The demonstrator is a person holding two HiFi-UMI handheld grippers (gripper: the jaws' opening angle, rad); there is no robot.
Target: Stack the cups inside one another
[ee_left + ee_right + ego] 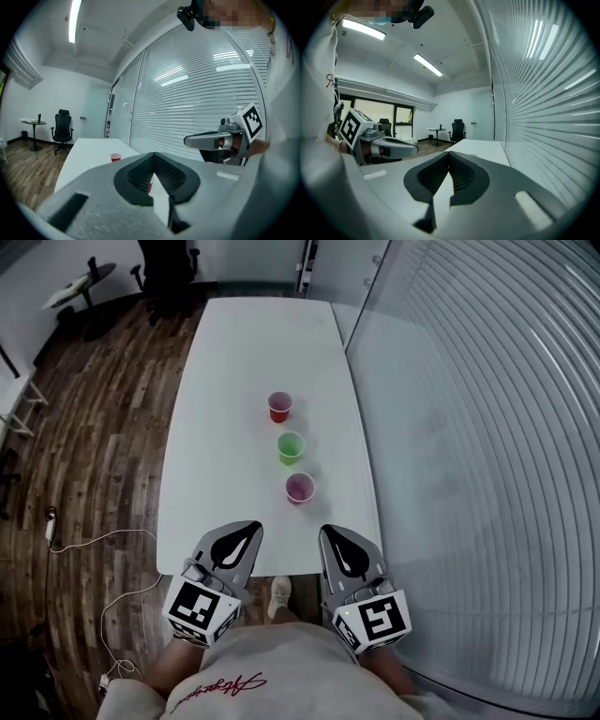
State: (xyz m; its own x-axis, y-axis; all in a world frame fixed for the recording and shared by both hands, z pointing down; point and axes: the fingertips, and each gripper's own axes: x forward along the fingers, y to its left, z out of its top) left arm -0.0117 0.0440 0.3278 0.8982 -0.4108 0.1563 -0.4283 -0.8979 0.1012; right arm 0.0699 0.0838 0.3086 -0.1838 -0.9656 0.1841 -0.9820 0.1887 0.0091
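The cups stand in a short row on the white table (234, 381), toward its right side. A red cup (279, 407) is farthest from the person, a green cup (291, 447) is in the middle, and a pink cup (300, 487) is nearest. All three are small, round and upright with the mouth up. From above, each shows only its own colour inside, with a pale rim. They are near one another but do not touch, and none sits inside another.

The left gripper (249, 526) and the right gripper (328, 532) hover side by side over the near edge of the table, short of the pink cup. Each has its jaws pressed together at the tips, and neither holds anything.

In the left gripper view the closed jaws fill the lower picture. The red cup (115, 157) shows on the table beyond them. A reddish sliver shows through the gap under the tips, but it is too little to tell which cup it is. The green cup is hidden there. The right gripper view shows the far end of the table and, at its left, the left gripper's side.
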